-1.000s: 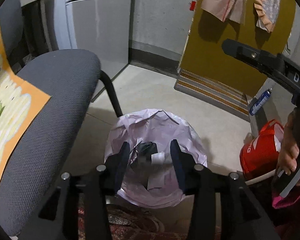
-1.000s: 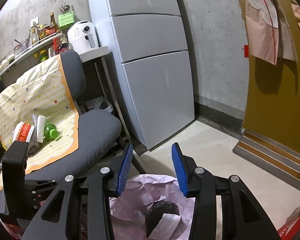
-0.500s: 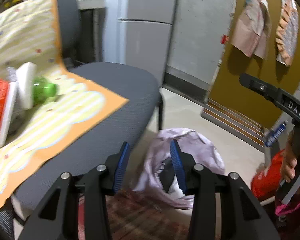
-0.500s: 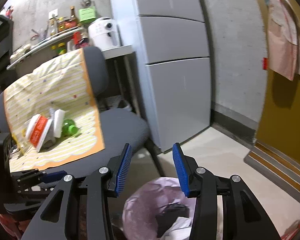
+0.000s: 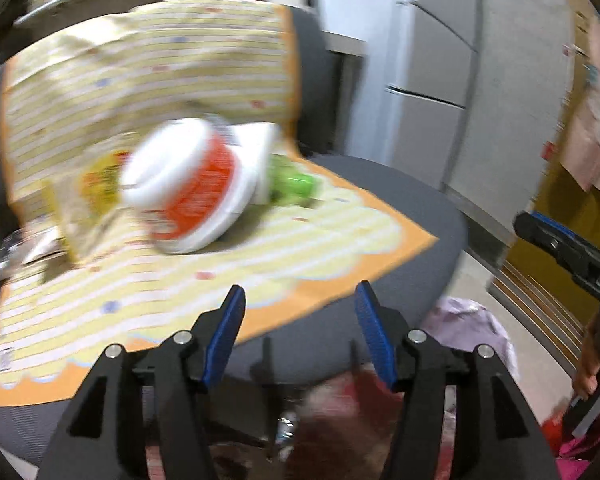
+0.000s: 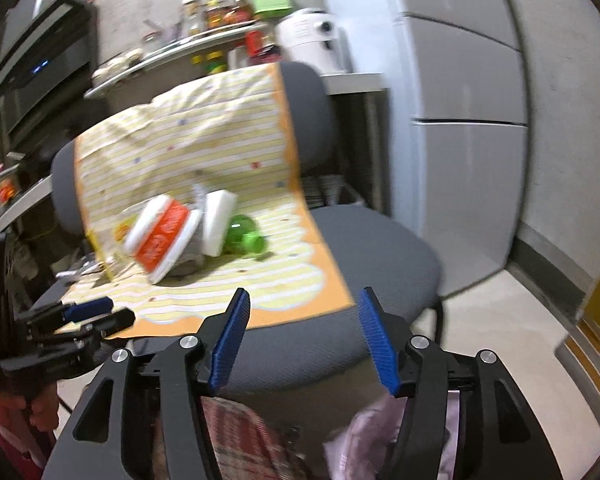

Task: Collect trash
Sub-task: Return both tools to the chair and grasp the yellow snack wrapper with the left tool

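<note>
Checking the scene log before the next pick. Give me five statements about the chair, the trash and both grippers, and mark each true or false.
1. The left gripper is open and empty. True.
2. The right gripper is shut on a green bottle. False: it is open and empty; the green bottle lies on the chair.
3. A red-and-white container lies tipped on the striped yellow cloth. True.
4. The pink trash bag sits on the chair seat. False: it is lower, beside the chair.
5. The cloth drapes over the chair's backrest and seat. True.
</note>
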Demonstrator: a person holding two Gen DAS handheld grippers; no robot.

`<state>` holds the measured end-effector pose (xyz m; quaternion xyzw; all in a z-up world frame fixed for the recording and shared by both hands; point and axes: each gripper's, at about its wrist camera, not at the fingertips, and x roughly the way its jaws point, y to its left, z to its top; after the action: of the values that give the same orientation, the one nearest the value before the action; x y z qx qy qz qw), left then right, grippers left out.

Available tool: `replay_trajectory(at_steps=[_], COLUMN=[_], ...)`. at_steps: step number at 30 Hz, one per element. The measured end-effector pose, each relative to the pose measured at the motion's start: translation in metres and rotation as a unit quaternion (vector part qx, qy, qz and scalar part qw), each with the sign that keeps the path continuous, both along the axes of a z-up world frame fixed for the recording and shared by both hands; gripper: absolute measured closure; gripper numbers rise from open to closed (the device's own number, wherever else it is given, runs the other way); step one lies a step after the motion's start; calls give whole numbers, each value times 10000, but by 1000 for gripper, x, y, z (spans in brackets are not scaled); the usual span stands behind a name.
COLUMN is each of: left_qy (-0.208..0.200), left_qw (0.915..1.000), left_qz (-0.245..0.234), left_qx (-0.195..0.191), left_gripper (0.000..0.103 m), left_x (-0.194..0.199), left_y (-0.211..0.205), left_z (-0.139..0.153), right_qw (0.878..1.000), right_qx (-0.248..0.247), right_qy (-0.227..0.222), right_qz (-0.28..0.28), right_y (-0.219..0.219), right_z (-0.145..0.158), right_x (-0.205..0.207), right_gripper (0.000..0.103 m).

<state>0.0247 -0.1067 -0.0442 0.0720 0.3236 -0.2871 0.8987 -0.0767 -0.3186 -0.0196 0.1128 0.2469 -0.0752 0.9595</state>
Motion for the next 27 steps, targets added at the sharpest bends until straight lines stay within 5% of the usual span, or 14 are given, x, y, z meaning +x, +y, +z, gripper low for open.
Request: replay_trajectory(at_steps=[10,27], left_qy=[-65,-75], left_qw=[9907,9784], left_qz=[1360,2057], left_qx=[-80,-199], left_gripper=[40,47], left_x=[52,153], left_y=[94,150], left_z=[14,15], right_qw=[9968,9945], right_qx=[20,107], right_qy=[136,239], right_qz=[786,1011], right_y=[45,54], right_z=[-2,4], right_x=[77,154], right_gripper=[39,38])
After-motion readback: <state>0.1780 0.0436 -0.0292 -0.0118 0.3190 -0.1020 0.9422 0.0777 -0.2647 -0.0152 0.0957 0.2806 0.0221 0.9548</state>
